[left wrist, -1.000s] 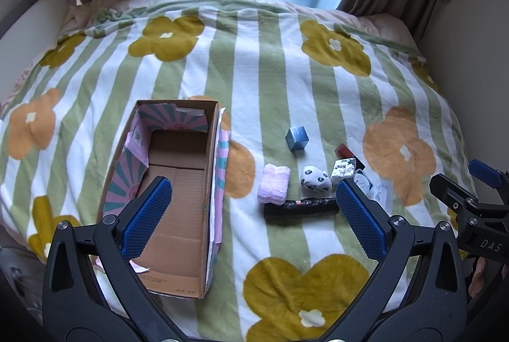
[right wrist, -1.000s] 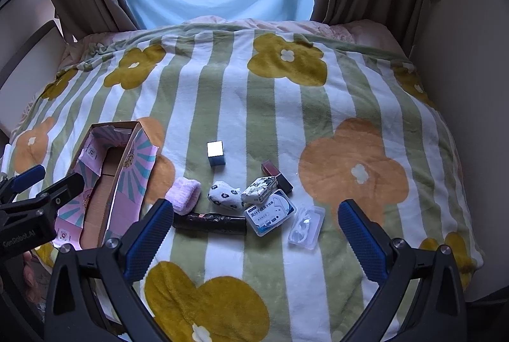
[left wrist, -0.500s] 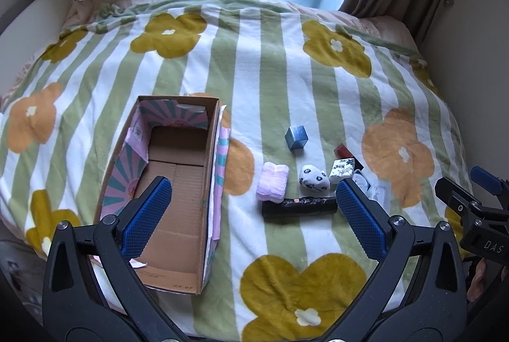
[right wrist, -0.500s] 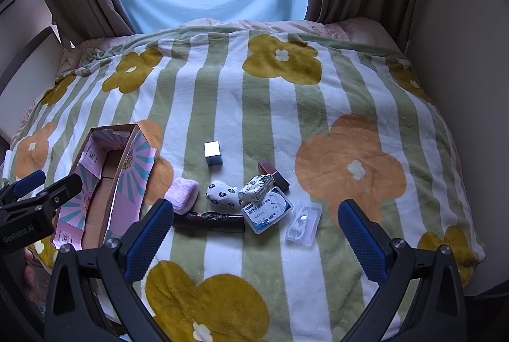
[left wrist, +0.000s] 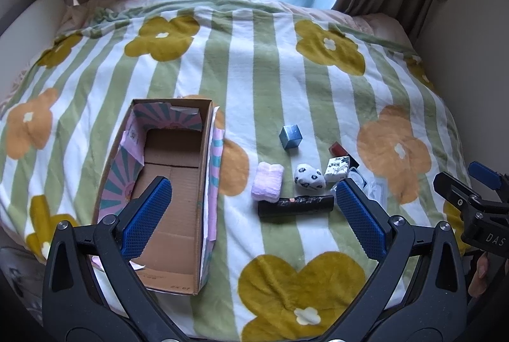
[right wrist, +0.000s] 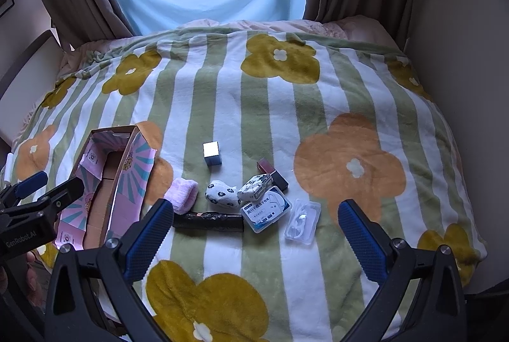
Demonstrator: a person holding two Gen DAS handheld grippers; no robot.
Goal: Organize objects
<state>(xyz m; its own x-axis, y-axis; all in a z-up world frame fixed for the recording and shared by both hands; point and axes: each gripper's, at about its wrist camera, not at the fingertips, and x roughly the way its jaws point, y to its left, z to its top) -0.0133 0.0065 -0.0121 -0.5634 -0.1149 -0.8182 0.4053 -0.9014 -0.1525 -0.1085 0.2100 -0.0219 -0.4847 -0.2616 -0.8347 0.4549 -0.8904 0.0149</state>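
I counted eight small items on bed (right wrist: 254,94), one cardboard box (left wrist: 208,151); left gripper (left wrist: 254,214) and right gripper (right wrist: 256,233) both spread, holding nothing.

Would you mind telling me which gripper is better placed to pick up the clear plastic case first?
Right, probably. The clear plastic case lies between the open right gripper fingers, on its side; the left gripper hangs open nearer the cardboard box.

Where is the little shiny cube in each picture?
Left wrist view: the metallic cube sits right of centre on the blanket, up-right of the cardboard box.
Right wrist view: the metallic cube sits left of centre, right of the cardboard box.
Shared landmark: the pink fluffy roll, nearer the camera than the cube.
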